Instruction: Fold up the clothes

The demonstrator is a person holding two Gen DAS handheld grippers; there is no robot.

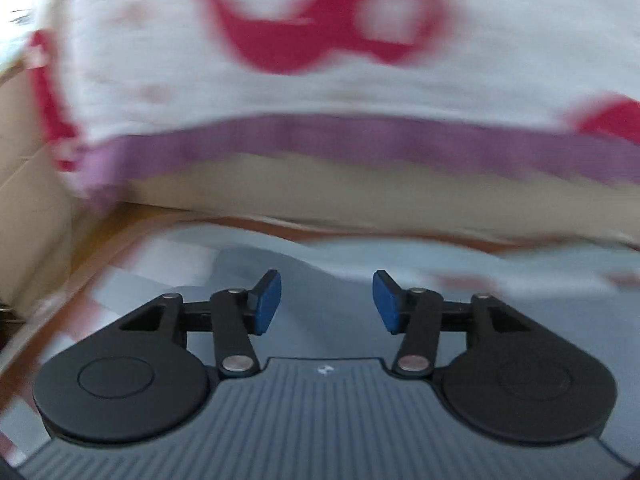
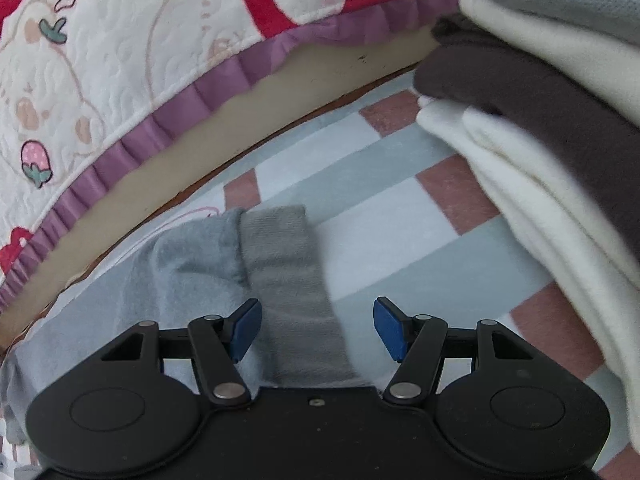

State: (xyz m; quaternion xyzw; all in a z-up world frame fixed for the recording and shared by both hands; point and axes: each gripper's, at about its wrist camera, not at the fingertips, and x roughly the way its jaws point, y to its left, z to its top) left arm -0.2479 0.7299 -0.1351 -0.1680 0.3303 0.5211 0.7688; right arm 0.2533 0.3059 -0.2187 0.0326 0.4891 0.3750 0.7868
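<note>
Your right gripper (image 2: 316, 330) has its jaws wide apart, and they hold nothing. The grey garment (image 2: 192, 264) lies under and between them: its darker ribbed cuff (image 2: 292, 280) runs up through the gap, touching neither blue pad as far as you can see, while the lighter grey cloth spreads off to the near left. It rests on a checked sheet (image 2: 384, 208) of pale blue, white and dusty-red squares.

To the right, a stack of folded clothes (image 2: 540, 168) sits close by, cream layers with a dark brown one between them and a grey piece on top at the far right. It crowds the right side of the gripper.

Across the far left runs a quilted white cover (image 2: 120, 60) with red cartoon prints and a purple frill (image 2: 192, 100) along its edge, above a tan band.

Your left gripper (image 1: 326, 304) also has its jaws apart and empty. That view is blurred; below the pads you see only grey-blue cloth (image 1: 328, 280), with the same cover and frill beyond.
</note>
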